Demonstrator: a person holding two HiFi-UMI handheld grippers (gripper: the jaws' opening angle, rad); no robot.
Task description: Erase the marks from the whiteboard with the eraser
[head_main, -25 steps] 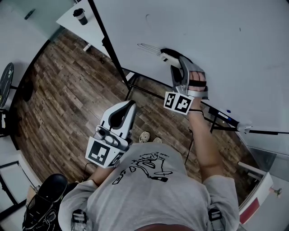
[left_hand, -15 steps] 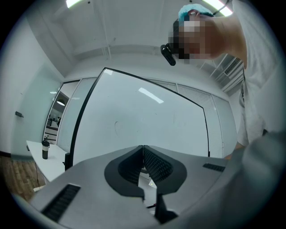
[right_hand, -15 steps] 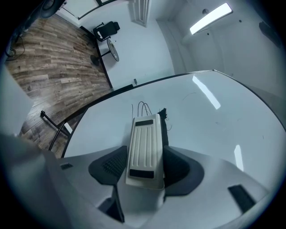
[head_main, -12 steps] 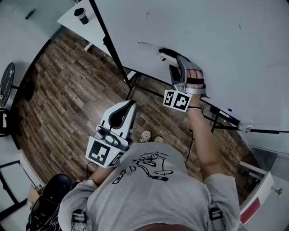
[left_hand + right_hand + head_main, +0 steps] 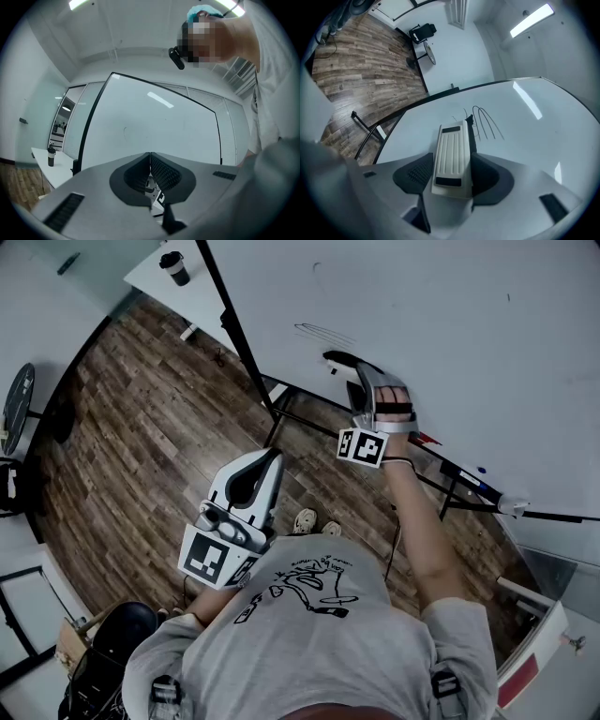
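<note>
The whiteboard (image 5: 487, 343) fills the upper right of the head view. A few thin dark marks (image 5: 323, 332) sit near its lower left part and show again as looping marks (image 5: 487, 123) in the right gripper view. My right gripper (image 5: 351, 373) is shut on the white ribbed eraser (image 5: 452, 157), which lies flat against the whiteboard (image 5: 534, 140) with its far end just beside the marks. The eraser (image 5: 342, 362) sits just below the marks. My left gripper (image 5: 251, 486) is held low by the person's torso, away from the board. Its jaws are shut with nothing between them, as the left gripper (image 5: 150, 161) shows.
The board's black stand legs (image 5: 281, 413) rest on the wooden floor (image 5: 141, 418). Pens lie on the ledge (image 5: 469, 482) along the board's lower edge. A white table with a dark cup (image 5: 175, 268) stands at the far left, and an office chair (image 5: 103, 652) sits at the bottom left.
The right gripper has slid the eraser a short way along the board, from touching the end of the marks to just below them. The left gripper has stayed where it was.
</note>
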